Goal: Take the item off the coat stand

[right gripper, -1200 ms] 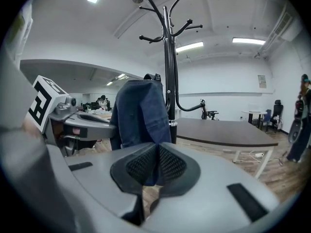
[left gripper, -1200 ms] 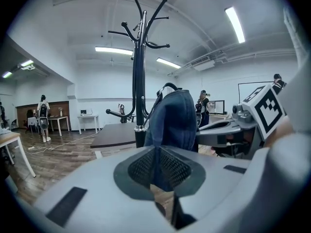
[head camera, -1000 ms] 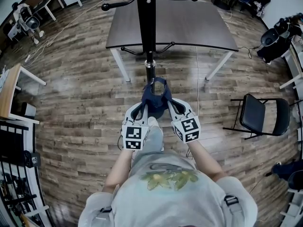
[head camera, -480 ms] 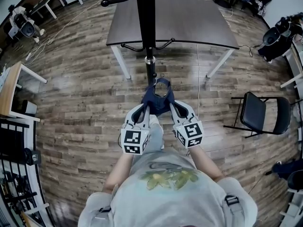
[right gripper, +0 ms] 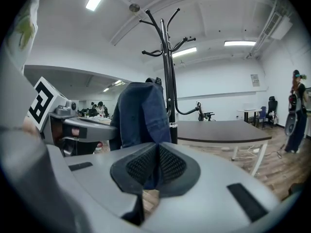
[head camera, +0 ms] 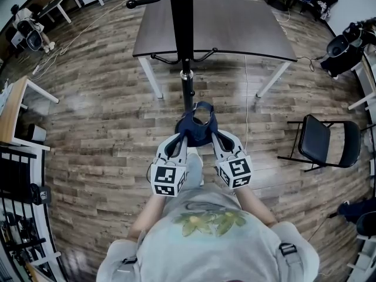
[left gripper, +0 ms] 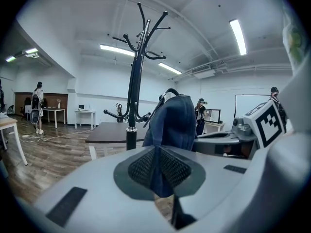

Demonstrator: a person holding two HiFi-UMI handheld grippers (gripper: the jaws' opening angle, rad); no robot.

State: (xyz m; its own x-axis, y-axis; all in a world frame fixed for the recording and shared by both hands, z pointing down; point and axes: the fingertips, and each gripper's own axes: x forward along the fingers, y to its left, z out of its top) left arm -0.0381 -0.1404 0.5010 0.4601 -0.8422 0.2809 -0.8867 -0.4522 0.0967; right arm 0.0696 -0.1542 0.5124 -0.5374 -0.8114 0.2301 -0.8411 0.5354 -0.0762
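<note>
A dark blue fabric item with a loop at its top hangs between my two grippers, in front of the black coat stand and apart from its pole. My left gripper is shut on the item's left edge, and blue cloth is pinched between its pads. My right gripper is shut on the right edge, with cloth between its pads. The item rises above the jaws in the left gripper view, beside the stand. The right gripper view shows the item in front of the stand.
A dark table on white legs stands behind the coat stand. A black folding chair is at the right, a wooden desk at the left. Cables run over the wooden floor. People stand far off in the room.
Both grippers, with the blue item in them, have drawn back a little from the stand's pole toward the person. Their grip is unchanged.
</note>
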